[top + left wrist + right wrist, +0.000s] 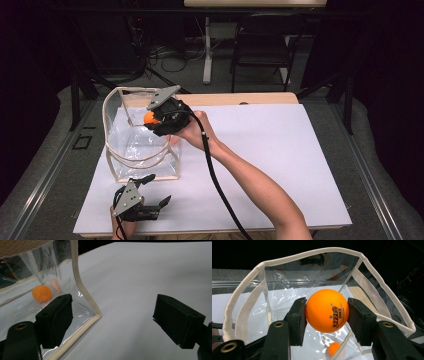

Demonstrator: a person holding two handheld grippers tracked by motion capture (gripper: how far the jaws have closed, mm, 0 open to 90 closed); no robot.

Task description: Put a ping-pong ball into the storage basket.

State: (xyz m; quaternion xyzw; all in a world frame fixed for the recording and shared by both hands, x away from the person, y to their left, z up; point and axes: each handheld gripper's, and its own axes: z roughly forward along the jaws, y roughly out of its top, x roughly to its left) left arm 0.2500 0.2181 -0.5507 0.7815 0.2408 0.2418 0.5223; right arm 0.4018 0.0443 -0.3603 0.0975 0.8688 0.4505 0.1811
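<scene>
High view: the right gripper (156,119) is hovering over the open top of a clear bag (131,165) standing at the left of the white table (280,160), pinching an orange ball (149,118); the left gripper (152,189) is lying low near the table's front edge, just before the bag, jaws spread and holding nothing. Left gripper view: its jaws are standing wide apart on either side of the bag's cream-trimmed corner (96,315), and a second ball (41,293) is sitting inside on the bag's floor. Right gripper view: both pads are pressing on the orange ball (327,310) above the bag's rim (312,253), with the second ball (334,349) lying below.
</scene>
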